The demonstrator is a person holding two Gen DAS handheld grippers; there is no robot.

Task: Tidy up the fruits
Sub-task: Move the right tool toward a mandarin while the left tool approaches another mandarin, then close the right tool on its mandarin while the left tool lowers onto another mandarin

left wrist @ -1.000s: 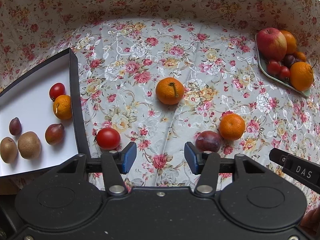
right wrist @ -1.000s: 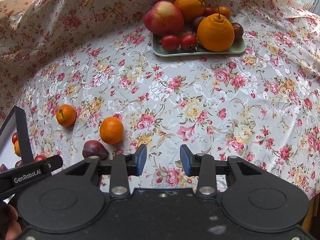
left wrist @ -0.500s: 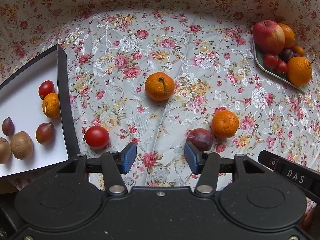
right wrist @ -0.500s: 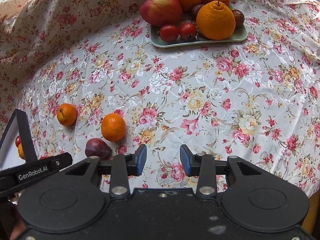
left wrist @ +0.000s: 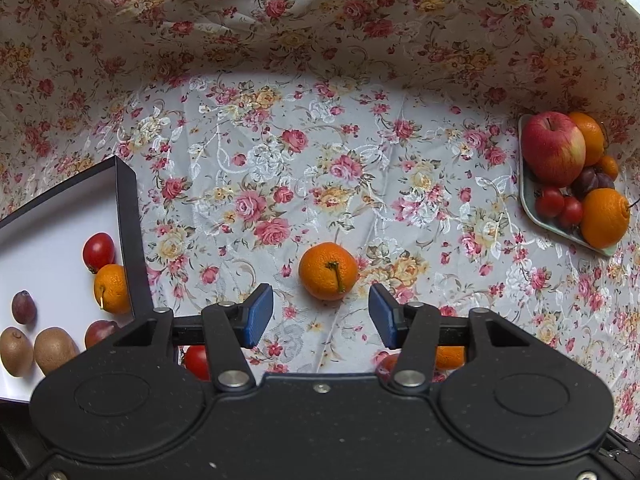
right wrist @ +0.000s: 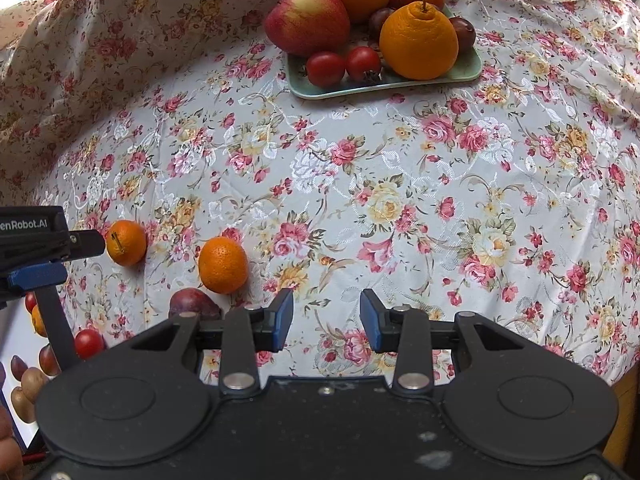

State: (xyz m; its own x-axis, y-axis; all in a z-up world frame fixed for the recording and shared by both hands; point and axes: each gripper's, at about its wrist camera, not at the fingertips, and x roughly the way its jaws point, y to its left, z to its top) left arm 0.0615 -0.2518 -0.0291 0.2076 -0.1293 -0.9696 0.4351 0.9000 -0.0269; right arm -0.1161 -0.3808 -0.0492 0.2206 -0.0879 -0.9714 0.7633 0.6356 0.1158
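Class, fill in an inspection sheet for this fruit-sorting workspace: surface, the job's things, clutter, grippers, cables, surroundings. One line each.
Surface: floral tablecloth, wrinkled, draped up behind the table.
Job's things: stemmed mandarin just ahead of the left gripper; second mandarin, plum and tomato loose on the cloth; white box with black rim holds tomato, mandarin, plums, kiwis; green tray holds apple, oranges, tomatoes, plums.
Clutter: nothing seen.
Grippers: left gripper open, empty, jaws either side of the stemmed mandarin's near edge; right gripper open, empty, over bare cloth.
Cables: nothing seen.
Surroundings: bright window area at the top corners; little else visible.
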